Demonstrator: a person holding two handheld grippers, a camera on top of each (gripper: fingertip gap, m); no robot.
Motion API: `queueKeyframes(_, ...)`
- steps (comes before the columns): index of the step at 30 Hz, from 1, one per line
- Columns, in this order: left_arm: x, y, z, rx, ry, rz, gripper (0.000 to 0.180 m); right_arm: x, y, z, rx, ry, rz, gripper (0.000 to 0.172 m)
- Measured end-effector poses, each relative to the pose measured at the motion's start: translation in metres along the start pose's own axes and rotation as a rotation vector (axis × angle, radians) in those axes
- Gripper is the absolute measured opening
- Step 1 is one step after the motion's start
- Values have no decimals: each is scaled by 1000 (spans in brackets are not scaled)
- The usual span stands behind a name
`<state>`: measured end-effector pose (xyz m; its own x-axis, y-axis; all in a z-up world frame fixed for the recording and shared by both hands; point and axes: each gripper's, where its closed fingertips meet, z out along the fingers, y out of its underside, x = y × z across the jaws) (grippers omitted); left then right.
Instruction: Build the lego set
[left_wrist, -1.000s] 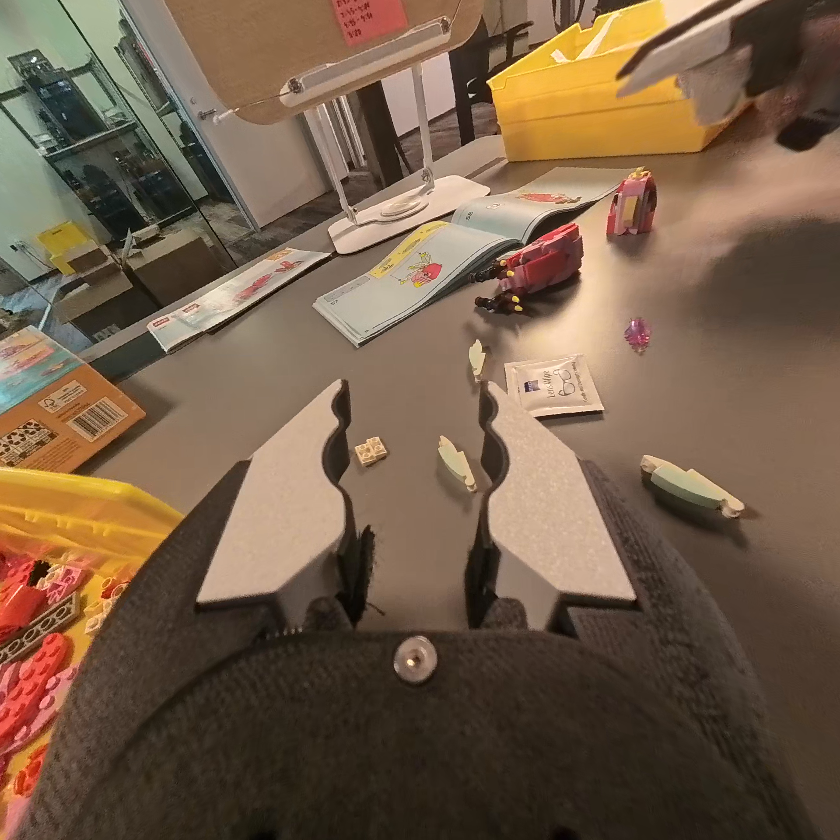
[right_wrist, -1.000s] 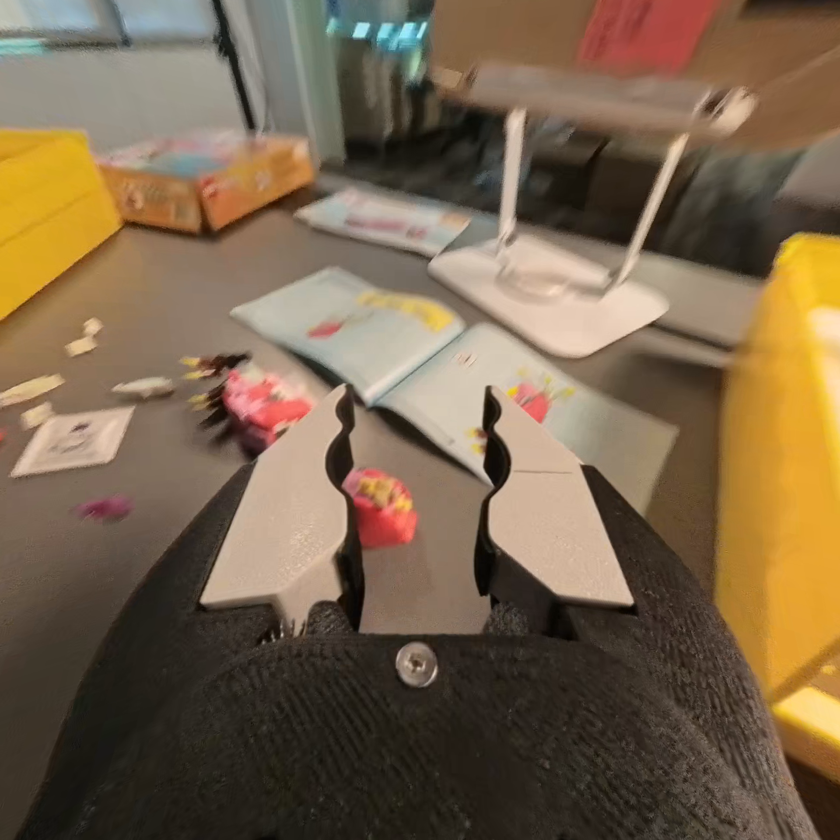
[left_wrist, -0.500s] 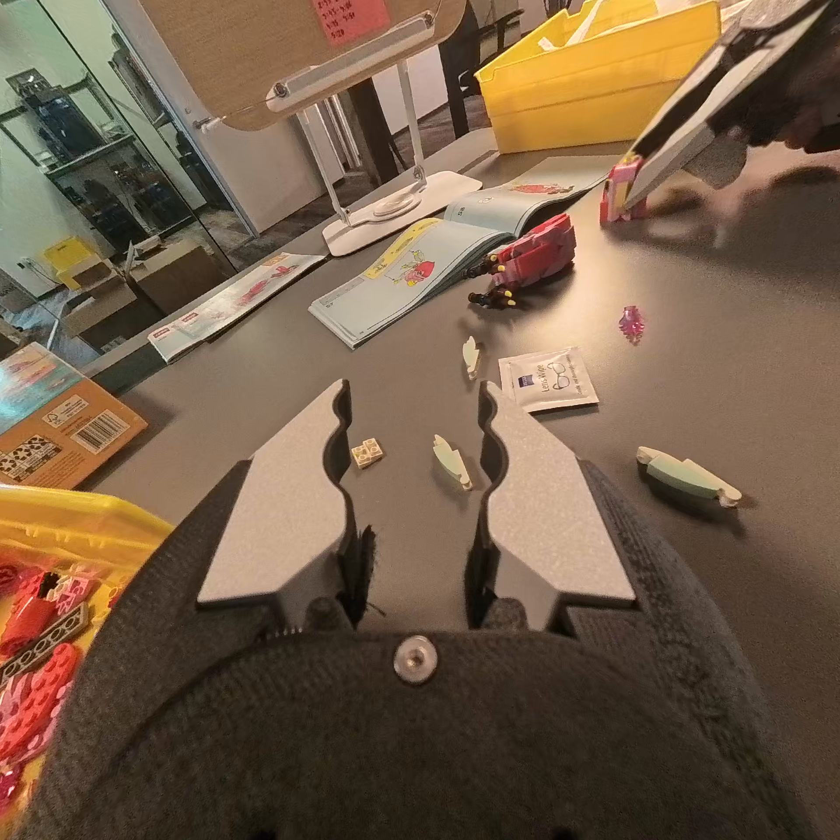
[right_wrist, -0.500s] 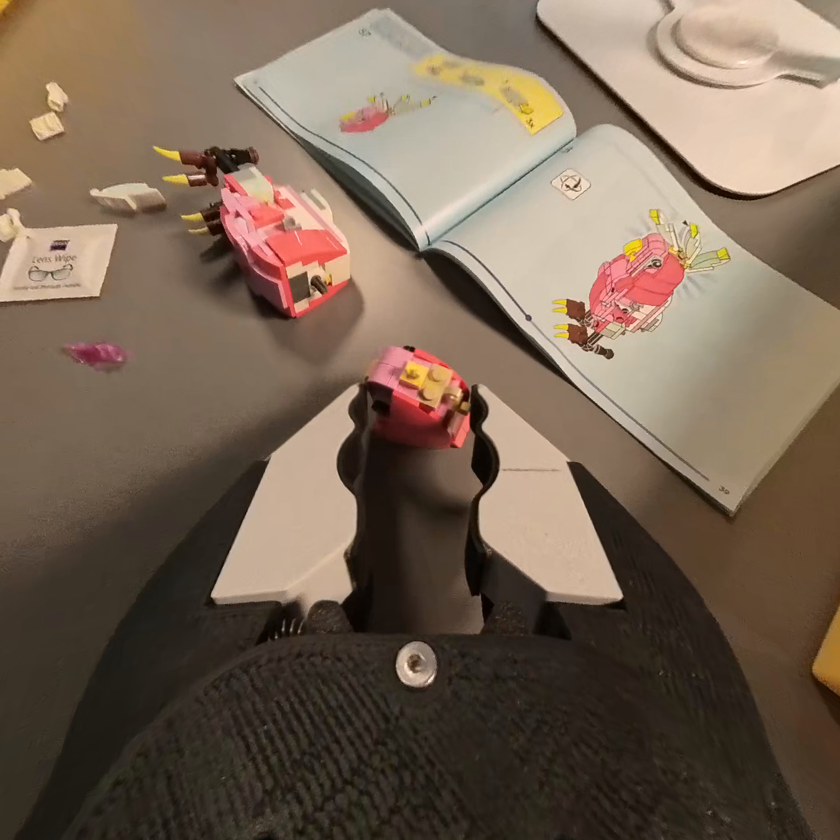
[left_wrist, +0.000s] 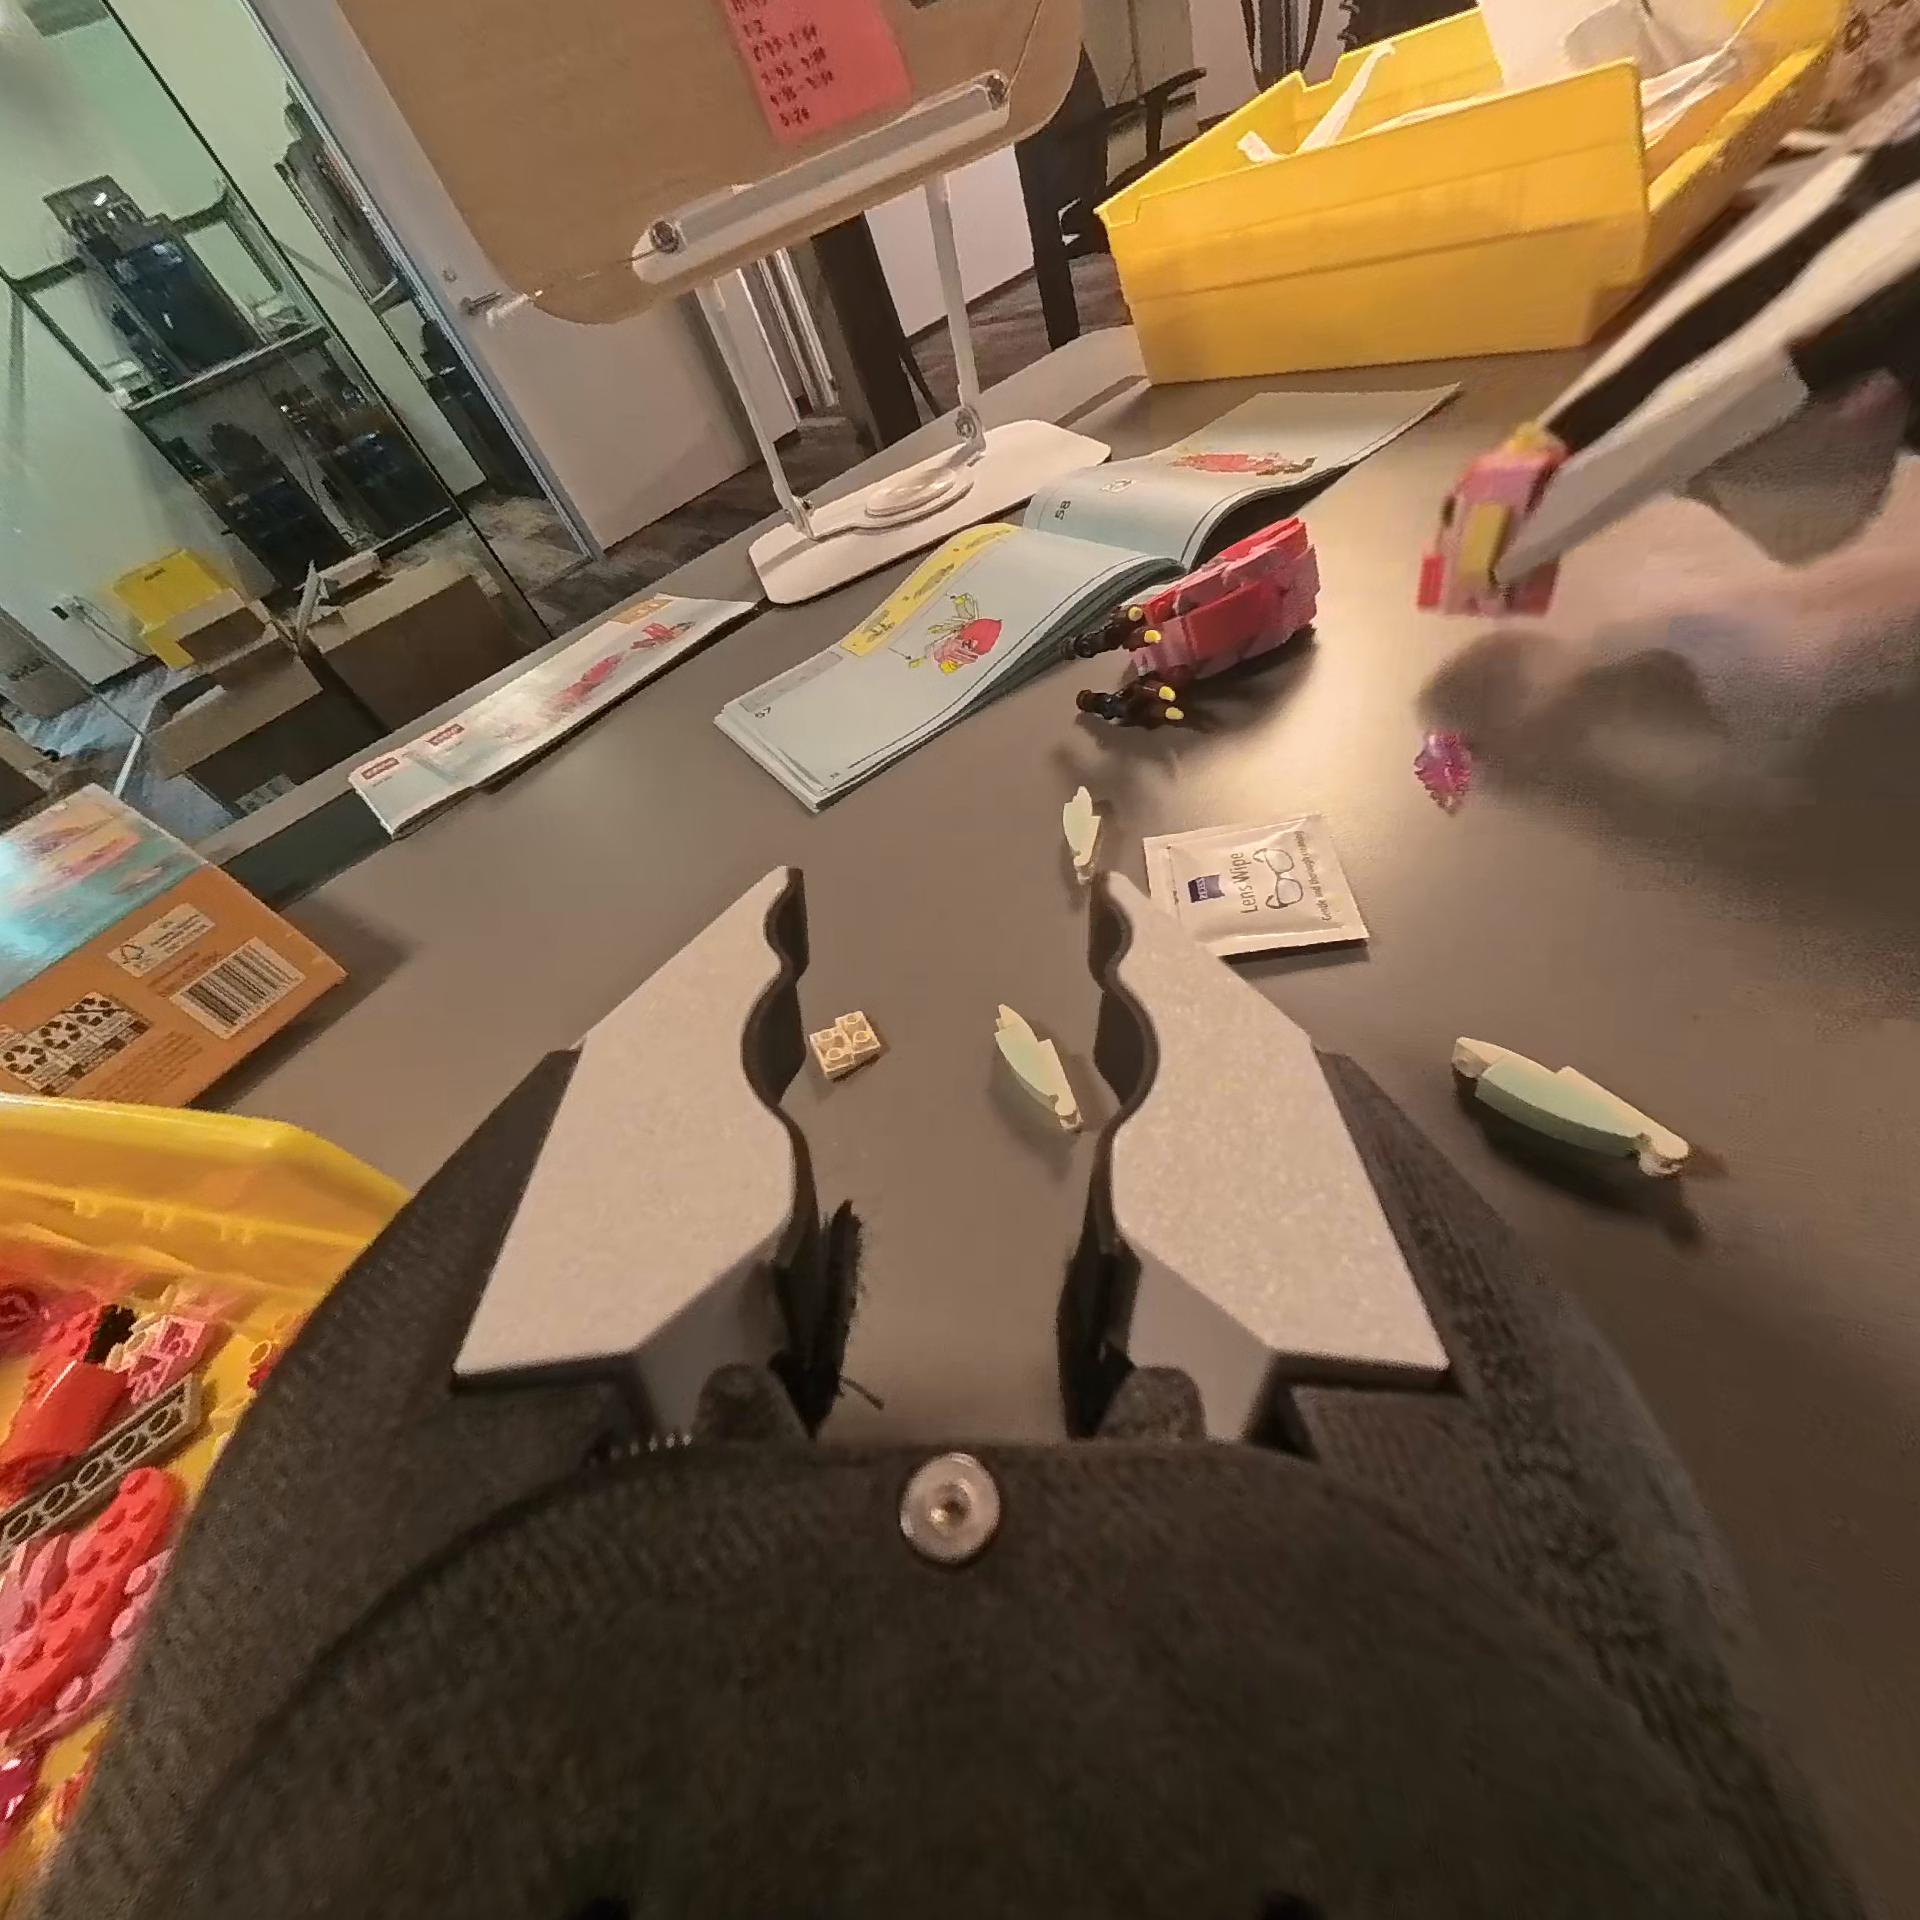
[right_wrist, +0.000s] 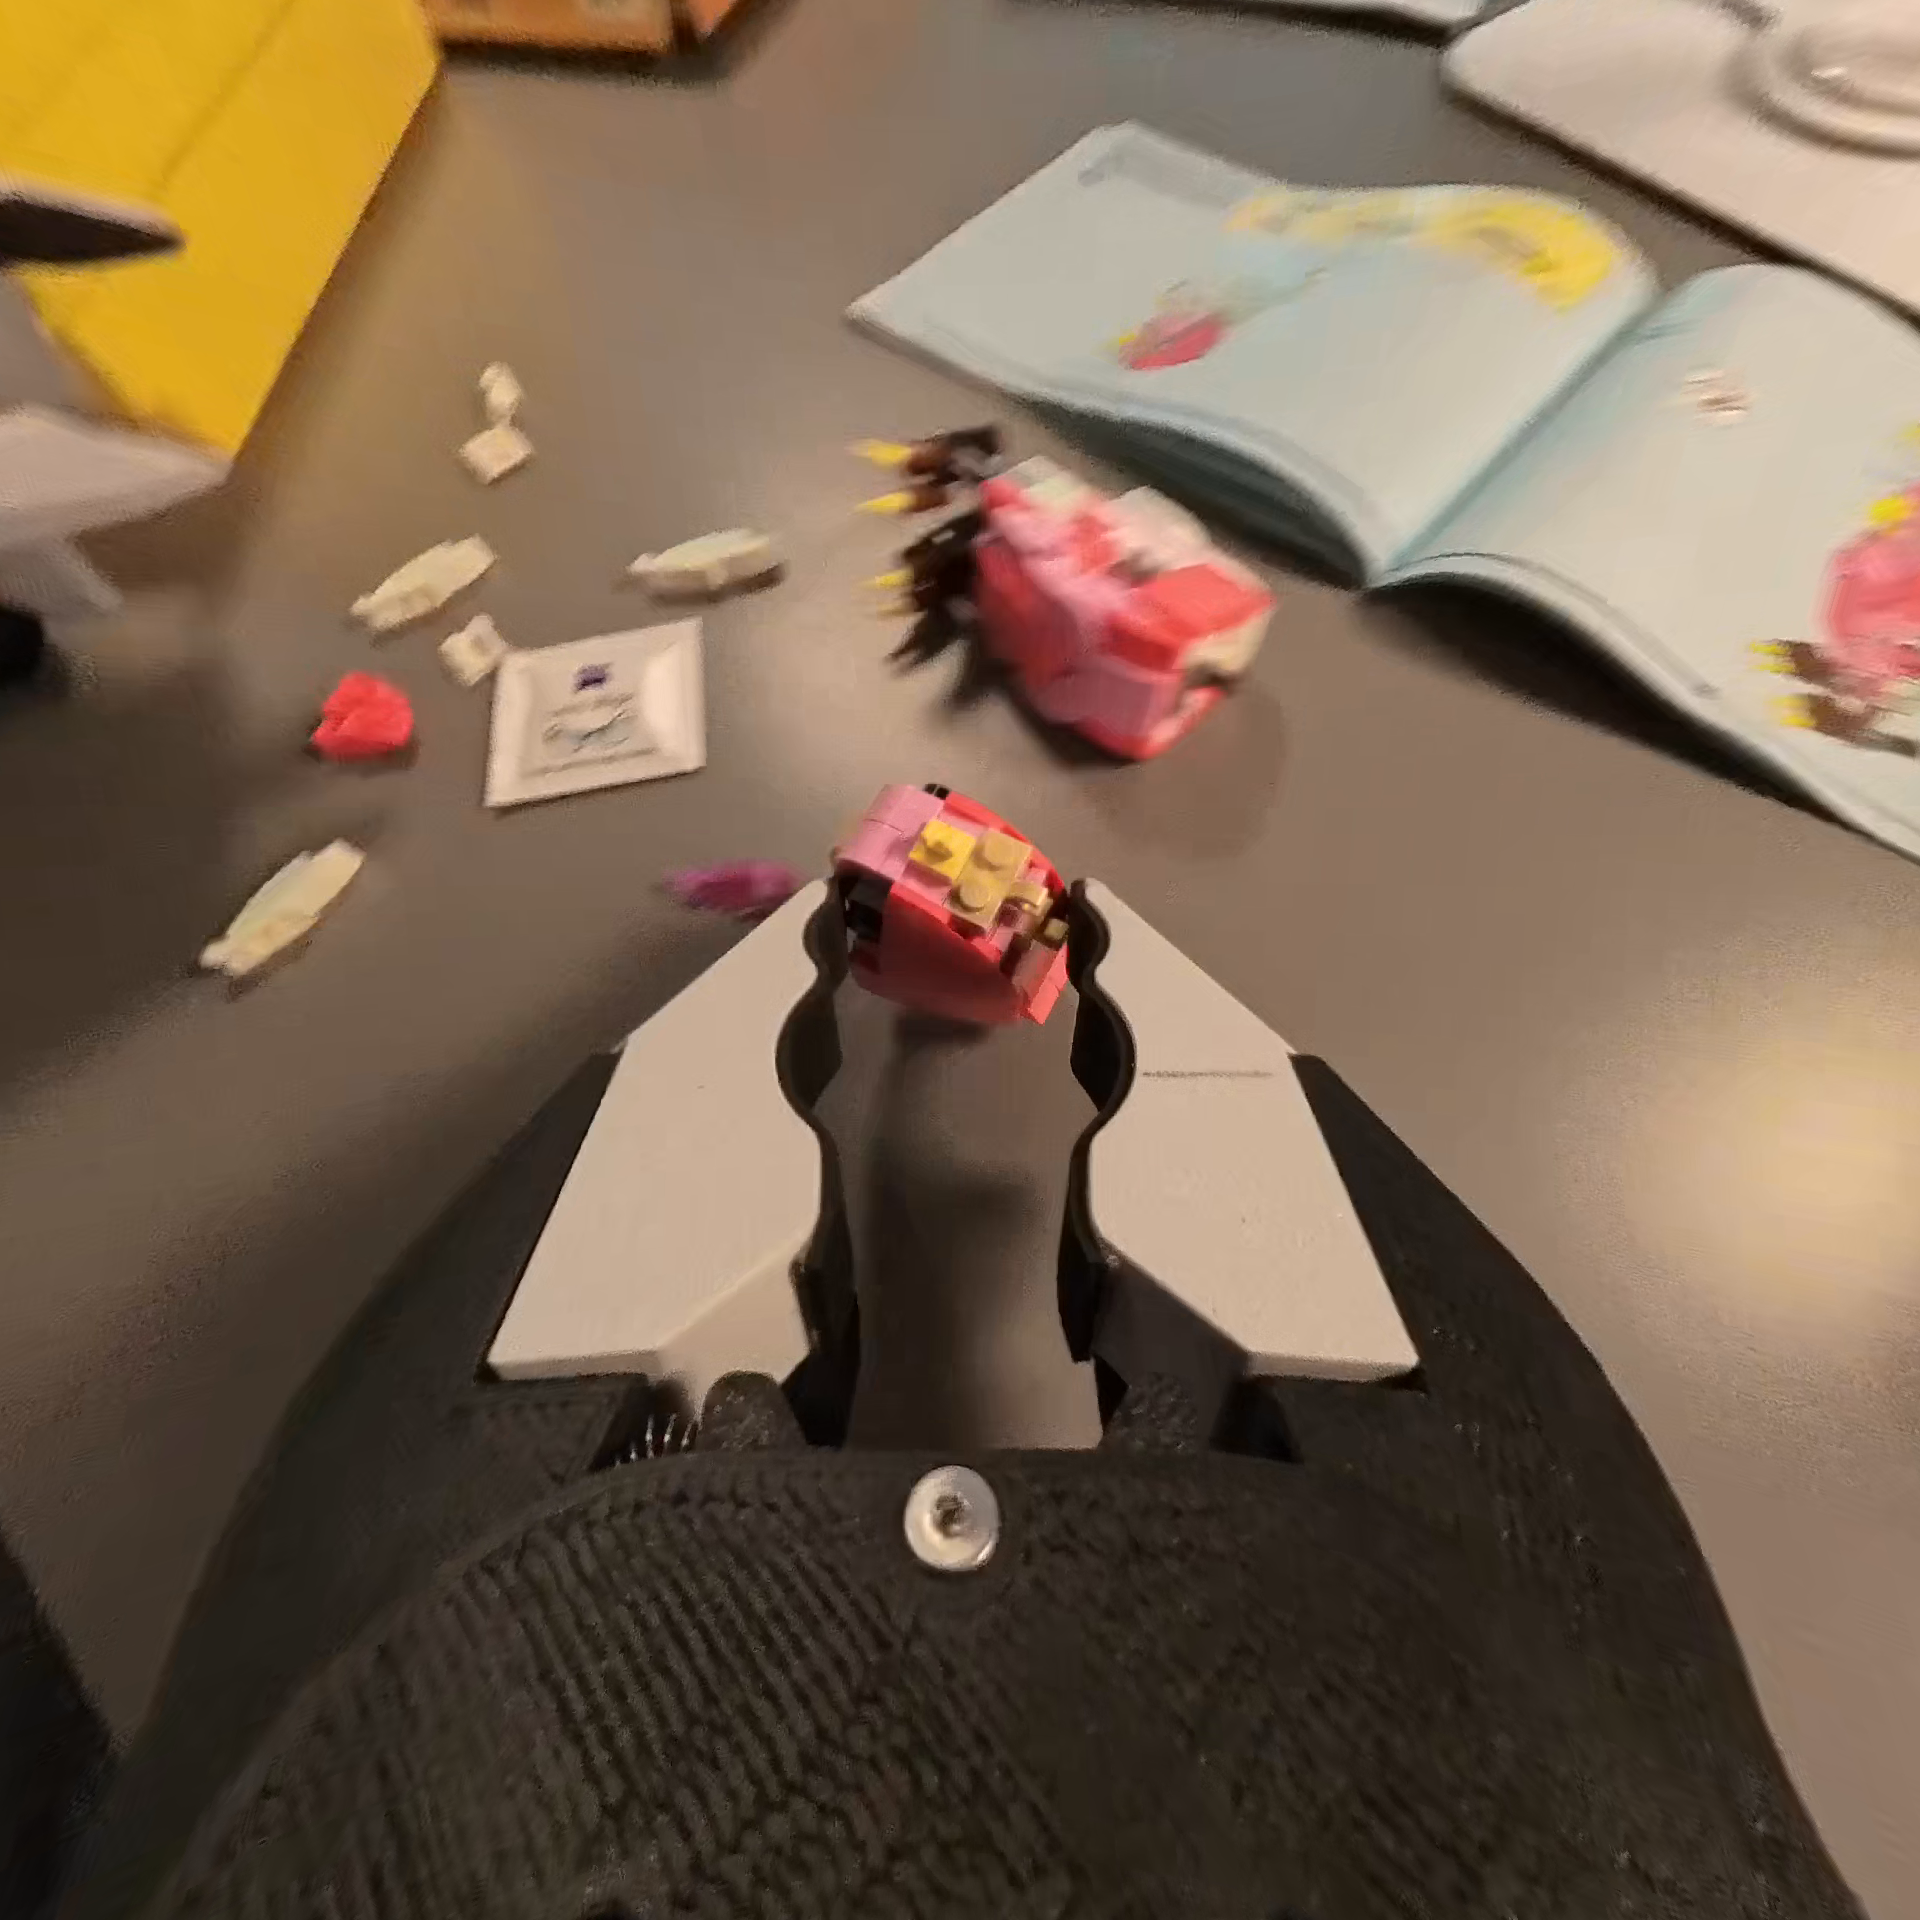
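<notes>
Right gripper: fingers narrowed onto a small pink-and-red brick lump with yellow and tan plates on top. Both pads press its sides; it sits at the very tips. In the left wrist view the lump shows clear of the table, carried in the air.

Left gripper: fingers wide, nothing between the pads. It hovers low over the table. Seen through its gap: a tan brick near the left finger, a pale leaf piece near the right finger, neither touched.

Around, left wrist view:
- second leaf piece at 12 o'clock of the gap
- white sachet at 1 o'clock
- larger pale-green piece at 3 o'clock
- pink crystal at 2 o'clock
- clawed pink-red body farther off at 1 o'clock, against the open booklet
- yellow bin of red and pink parts at 9 o'clock

Judgement: a part is lifted and in transit, the free gripper idle nearby. The grip is tip-only, so it likely needs steady squeeze and a level wrist.
</notes>
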<state>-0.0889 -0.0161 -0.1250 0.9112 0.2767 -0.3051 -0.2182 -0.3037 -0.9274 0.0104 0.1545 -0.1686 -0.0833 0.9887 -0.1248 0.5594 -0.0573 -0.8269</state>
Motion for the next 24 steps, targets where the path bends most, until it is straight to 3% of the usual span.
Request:
queueKeyframes(2,1,1,0,-10,8,-2,42,-30,8,6,-34,-16,-71,42)
queueKeyframes(7,4,0,-4,-21,30,-75,39,-67,17,16,-58,-5,-154,42)
queueKeyframes(10,29,-2,-10,-80,114,-195,48,-69,17,17,-52,12,-157,42)
queueKeyframes(12,62,7,-14,-188,211,-251,65,-72,17,16,-47,-11,-129,59)
queueKeyframes(14,91,21,-18,-293,275,-242,69,-71,13,8,-10,-21,-102,65)
queueKeyframes(18,114,29,-26,-356,257,-94,51,-62,0,-14,80,-15,-64,63)
queueKeyframes(24,126,37,-26,-429,244,-77,35,-55,-7,-31,129,6,-49,57)
